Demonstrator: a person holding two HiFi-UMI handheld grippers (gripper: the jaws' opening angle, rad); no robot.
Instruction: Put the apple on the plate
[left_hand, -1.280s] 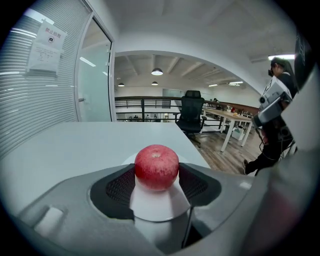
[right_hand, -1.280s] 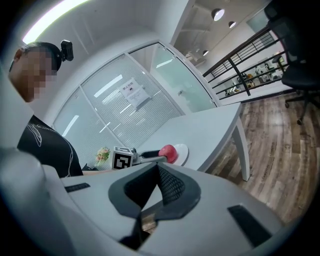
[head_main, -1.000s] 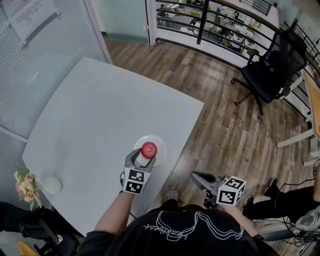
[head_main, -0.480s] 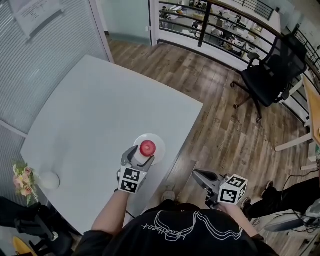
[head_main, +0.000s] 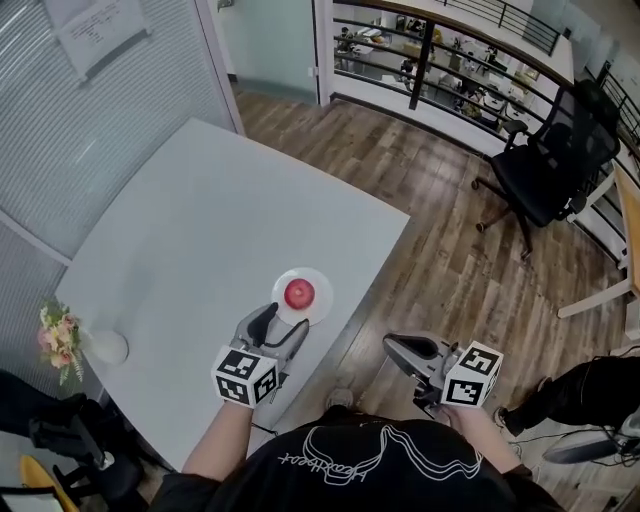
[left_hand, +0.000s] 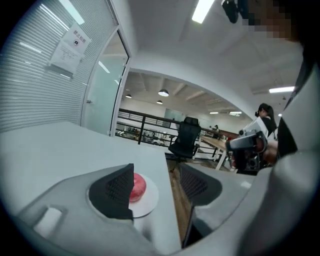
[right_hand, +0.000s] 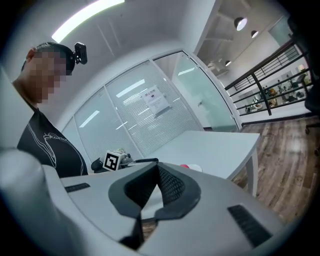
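Note:
A red apple (head_main: 298, 293) sits on a small white plate (head_main: 321, 284) near the white table's right edge. My left gripper (head_main: 281, 322) hovers just short of the plate on the near side, clear of the apple. Its jaws stand wide and are closing slightly, with nothing between them. In the left gripper view the apple (left_hand: 137, 186) and the plate (left_hand: 148, 200) lie beyond the left pad (left_hand: 119, 192). My right gripper (head_main: 391, 346) hangs off the table to the right, over the wooden floor. Its pads (right_hand: 170, 186) meet and hold nothing.
The white table (head_main: 190, 240) has a small flower vase (head_main: 62, 340) at its near left corner. A black office chair (head_main: 548, 145) stands on the wooden floor at the far right. A glass wall with blinds (head_main: 80, 110) runs along the left, and a railing (head_main: 430, 60) at the back.
My left gripper has drawn back from the apple towards the person and risen. The apple stays on the plate. The right gripper has lifted a little.

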